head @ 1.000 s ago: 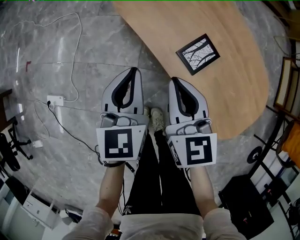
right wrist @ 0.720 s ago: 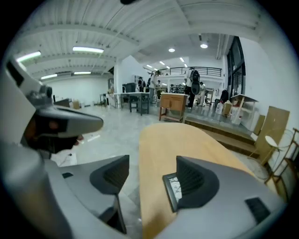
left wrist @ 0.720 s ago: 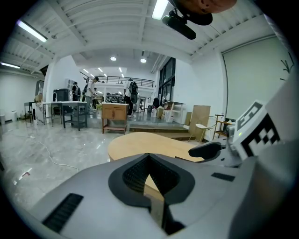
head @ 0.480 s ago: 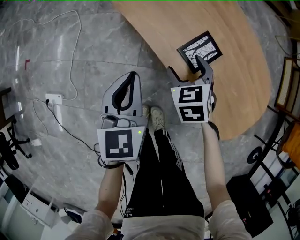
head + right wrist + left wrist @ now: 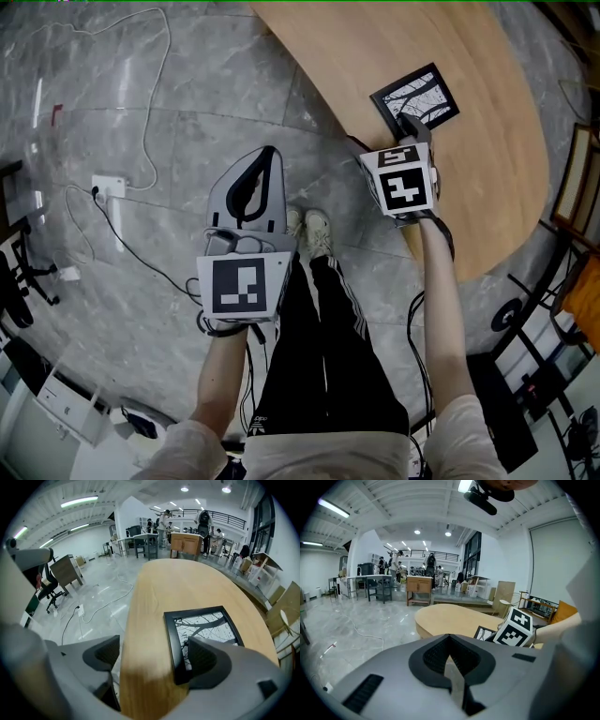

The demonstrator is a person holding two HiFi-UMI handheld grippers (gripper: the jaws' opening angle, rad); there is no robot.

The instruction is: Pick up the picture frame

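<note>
The picture frame [image 5: 427, 94], black-edged with a black-and-white branch print, lies flat near the edge of the oval wooden table [image 5: 487, 187]. My right gripper [image 5: 386, 136] tilts down over that edge, its jaws wide and still opening. In the right gripper view the picture frame [image 5: 202, 630] has its near left corner under the right jaw, while the left jaw hangs over the floor beside the table [image 5: 154, 597]. Nothing is gripped. My left gripper [image 5: 269, 150] hovers over the floor, shut and empty; its own view shows the closed tips [image 5: 450, 651] and the picture frame [image 5: 484, 633] behind them.
A white power socket [image 5: 110, 187] with trailing cables lies on the marble floor at the left. The person's shoes [image 5: 309, 230] stand between the grippers. Wooden furniture [image 5: 572, 178] and a black case [image 5: 506, 394] crowd the right side. An office chair [image 5: 47, 590] stands off to the left.
My right gripper has swung from beside the left one forward and down to the table edge at the picture frame, and its jaws have opened. The left gripper has hardly shifted.
</note>
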